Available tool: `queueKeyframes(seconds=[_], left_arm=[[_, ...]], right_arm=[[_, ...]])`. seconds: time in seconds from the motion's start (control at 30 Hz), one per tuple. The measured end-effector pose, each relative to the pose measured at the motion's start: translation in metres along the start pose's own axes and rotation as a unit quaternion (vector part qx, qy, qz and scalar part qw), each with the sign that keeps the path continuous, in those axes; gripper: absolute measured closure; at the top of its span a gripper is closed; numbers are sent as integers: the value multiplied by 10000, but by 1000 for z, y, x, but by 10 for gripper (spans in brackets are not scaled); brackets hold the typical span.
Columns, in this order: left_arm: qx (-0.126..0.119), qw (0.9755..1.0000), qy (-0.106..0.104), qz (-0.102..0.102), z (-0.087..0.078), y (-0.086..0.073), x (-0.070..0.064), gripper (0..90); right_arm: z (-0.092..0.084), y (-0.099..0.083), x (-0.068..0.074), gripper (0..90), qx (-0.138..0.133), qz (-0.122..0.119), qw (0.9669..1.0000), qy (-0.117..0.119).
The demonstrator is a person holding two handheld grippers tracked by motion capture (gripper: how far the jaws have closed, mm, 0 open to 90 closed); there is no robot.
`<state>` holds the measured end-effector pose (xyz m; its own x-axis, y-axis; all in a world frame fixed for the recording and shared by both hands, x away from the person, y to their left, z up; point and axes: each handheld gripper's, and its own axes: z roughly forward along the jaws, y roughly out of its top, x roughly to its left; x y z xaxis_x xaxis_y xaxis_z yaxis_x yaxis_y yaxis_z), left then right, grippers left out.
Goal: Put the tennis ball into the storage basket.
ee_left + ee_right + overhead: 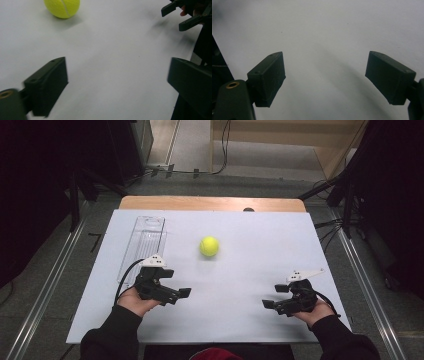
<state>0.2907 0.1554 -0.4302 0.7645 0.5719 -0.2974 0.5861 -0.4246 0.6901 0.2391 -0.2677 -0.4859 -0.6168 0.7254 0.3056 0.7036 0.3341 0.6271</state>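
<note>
A yellow-green tennis ball [209, 246] rests on the white table cover [250, 255], a little left of centre. In the left gripper view the ball [62, 7] lies far ahead at the upper left. My left gripper [179, 296] is held low near the front left, pointing right, open and empty [117, 85]. Held near the front right, my right gripper [275, 296] points left toward the other one. It is open [325, 77] with bare white cover between its jaws. It also appears [185, 15] at the top right of the left gripper view.
A clear plastic tray [144, 245] lies along the left side of the cover, behind my left hand. A wooden table edge [210, 203] runs along the back. Dark stands and cables surround the table on the floor.
</note>
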Motion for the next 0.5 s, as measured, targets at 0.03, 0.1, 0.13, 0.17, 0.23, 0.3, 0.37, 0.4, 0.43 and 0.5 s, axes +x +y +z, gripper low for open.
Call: queueKeyframes(seconds=[0.03,0.1,0.13,0.17,0.23,0.3,0.37,0.4,0.43,0.5], left_arm=[[-19,10000,10,-4,1,1,0,13],[-16,10000,26,-2,2,4,1,13],[-16,10000,26,-2,2,4,1,13],[-13,10000,30,16,3,5,2,13],[-19,10000,34,29,5,8,3,13],[-23,10000,51,48,6,11,3,16],[-35,10000,37,37,8,13,4,16],[-44,10000,57,44,9,15,5,16],[-67,9999,66,52,11,18,6,17],[-72,9999,82,74,12,21,6,17]], right_arm=[[0,0,0,142,-2,-17,10000,2],[1,2,1,141,-13,-16,10000,20],[1,2,1,141,-9,-38,10000,26],[1,2,1,141,-9,-38,10000,26],[2,2,1,142,13,-24,10000,34],[2,2,1,142,15,-4,10000,33],[2,2,2,142,-9,15,10000,47],[2,2,2,142,-12,9,10000,50],[3,2,3,142,-13,-4,10000,58],[3,1,4,141,16,-22,10000,70]])
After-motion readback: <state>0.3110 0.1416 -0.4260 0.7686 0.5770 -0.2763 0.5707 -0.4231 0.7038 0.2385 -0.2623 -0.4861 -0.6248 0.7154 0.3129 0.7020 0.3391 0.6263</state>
